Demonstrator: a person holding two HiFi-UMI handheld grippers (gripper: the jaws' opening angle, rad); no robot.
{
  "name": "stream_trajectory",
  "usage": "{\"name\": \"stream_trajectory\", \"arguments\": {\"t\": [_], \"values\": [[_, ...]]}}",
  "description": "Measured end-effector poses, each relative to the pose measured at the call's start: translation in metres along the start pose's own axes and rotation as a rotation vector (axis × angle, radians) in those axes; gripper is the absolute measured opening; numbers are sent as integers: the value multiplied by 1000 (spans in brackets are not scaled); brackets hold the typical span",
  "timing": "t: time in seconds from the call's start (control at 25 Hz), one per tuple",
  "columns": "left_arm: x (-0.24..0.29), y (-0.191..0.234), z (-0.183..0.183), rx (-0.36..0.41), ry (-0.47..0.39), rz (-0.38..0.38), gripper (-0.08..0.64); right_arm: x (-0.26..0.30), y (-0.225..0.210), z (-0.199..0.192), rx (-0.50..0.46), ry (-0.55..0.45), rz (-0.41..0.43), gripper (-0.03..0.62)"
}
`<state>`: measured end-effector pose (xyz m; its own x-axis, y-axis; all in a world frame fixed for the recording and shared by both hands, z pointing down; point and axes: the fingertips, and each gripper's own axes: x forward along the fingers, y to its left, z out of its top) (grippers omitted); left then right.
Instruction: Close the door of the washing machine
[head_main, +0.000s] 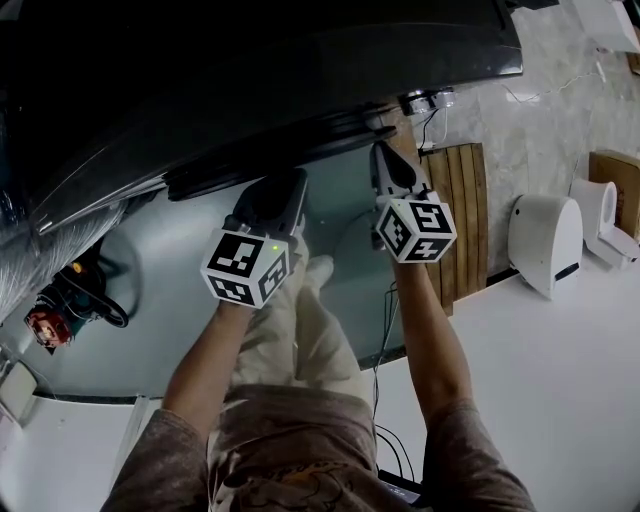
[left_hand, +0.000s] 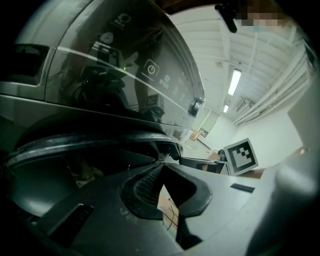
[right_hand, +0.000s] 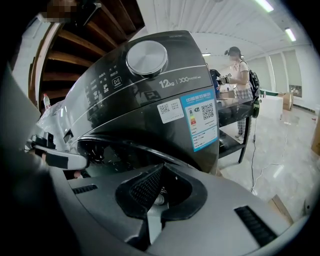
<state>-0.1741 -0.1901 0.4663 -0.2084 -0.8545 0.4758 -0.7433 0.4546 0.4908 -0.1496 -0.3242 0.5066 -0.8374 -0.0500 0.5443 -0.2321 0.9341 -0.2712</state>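
Observation:
The dark grey washing machine (head_main: 250, 70) fills the top of the head view, with its tinted glass door (head_main: 150, 300) spread out below it. Both grippers lie against the door near its upper edge. My left gripper (head_main: 277, 197) has its jaws shut with nothing between them. My right gripper (head_main: 386, 162) is likewise shut and empty, at the door's right corner. In the right gripper view the curved door rim (right_hand: 125, 147) runs under the control panel with its round knob (right_hand: 146, 57). The left gripper view has the rim (left_hand: 100, 140) close ahead of the jaws. I cannot tell whether the door is latched.
A wooden slatted board (head_main: 460, 210) leans right of the machine, and a white appliance (head_main: 545, 245) stands beyond it. Cables (head_main: 390, 440) trail on the white floor. A red-and-black object (head_main: 50, 325) lies at the left. A person (right_hand: 240, 75) stands far off.

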Motion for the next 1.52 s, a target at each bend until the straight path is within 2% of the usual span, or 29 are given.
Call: {"name": "stream_trajectory", "arguments": {"t": [0.48, 0.68, 0.84, 1.12, 1.52], "values": [[2, 3, 2, 31, -4, -3, 0, 7, -1, 4, -18, 8, -13, -6], [2, 4, 1, 20, -6, -2, 0, 6, -2, 4, 1, -24, 3, -6], [-4, -1, 9, 37, -1, -19, 1, 1, 3, 7, -19, -7, 24, -8], [-41, -30, 55, 46, -28, -57, 1, -61, 49, 62, -17, -55, 96, -8], [-107, -76, 157, 93, -138, -90, 2, -143, 118, 172, -52, -188, 165, -8]]}}
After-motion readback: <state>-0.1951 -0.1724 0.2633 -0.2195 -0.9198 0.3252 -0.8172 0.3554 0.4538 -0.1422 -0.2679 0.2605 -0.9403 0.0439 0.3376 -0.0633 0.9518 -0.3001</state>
